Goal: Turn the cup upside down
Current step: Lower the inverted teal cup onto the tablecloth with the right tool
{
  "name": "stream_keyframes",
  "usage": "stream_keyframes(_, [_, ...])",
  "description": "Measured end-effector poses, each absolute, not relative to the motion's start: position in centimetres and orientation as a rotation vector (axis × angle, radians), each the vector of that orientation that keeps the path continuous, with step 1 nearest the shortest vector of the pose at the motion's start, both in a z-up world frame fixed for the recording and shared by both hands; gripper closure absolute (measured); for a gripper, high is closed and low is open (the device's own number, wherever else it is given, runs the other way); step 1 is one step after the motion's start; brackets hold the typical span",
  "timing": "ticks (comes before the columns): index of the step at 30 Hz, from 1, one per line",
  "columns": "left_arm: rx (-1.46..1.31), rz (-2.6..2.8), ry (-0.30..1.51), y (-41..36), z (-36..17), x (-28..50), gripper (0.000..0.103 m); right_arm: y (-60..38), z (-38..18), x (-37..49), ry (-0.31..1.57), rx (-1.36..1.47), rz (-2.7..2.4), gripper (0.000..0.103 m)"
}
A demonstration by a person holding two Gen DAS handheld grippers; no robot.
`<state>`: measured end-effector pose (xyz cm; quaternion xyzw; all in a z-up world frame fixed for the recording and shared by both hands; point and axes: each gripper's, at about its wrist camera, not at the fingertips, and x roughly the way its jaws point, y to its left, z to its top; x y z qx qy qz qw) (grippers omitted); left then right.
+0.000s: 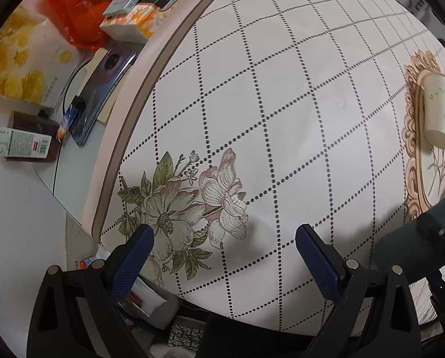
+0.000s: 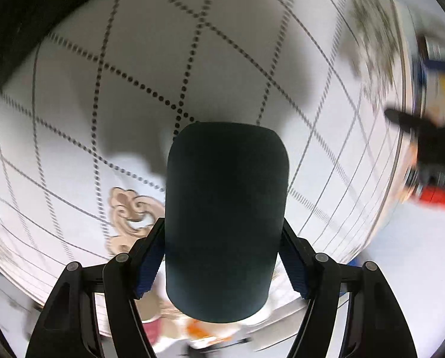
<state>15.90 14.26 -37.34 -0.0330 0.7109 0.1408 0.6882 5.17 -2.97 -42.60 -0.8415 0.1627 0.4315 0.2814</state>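
cup [image 2: 225, 220] (dark, lengthwise) clamped between right gripper [image 2: 222, 264] pads

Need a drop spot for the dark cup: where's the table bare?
Bare: the wide checked cloth between the printed flowers and the white cup. Crowded: the side shelf, with phone, boxes and bottle.

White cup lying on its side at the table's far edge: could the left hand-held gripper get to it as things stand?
Probably yes. The left hand-held gripper is open and empty, and only bare tablecloth lies between it and the white cup; nothing blocks the way.
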Motion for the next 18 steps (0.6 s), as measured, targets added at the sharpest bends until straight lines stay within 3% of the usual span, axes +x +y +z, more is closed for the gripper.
stream_keyframes(12, [0.014, 0.208, 1.554, 9.8, -35.7, 16.4, 0.006, -3.7, -41.3, 8.4, 1.205, -1.743, 0.960, 0.031])
stream_keyframes(18, [0.037, 0.181, 1.541, 8.3, -35.1, 16.4, 0.006, -5.3, -41.3, 11.7, 1.611, -1.287, 0.826, 0.031])
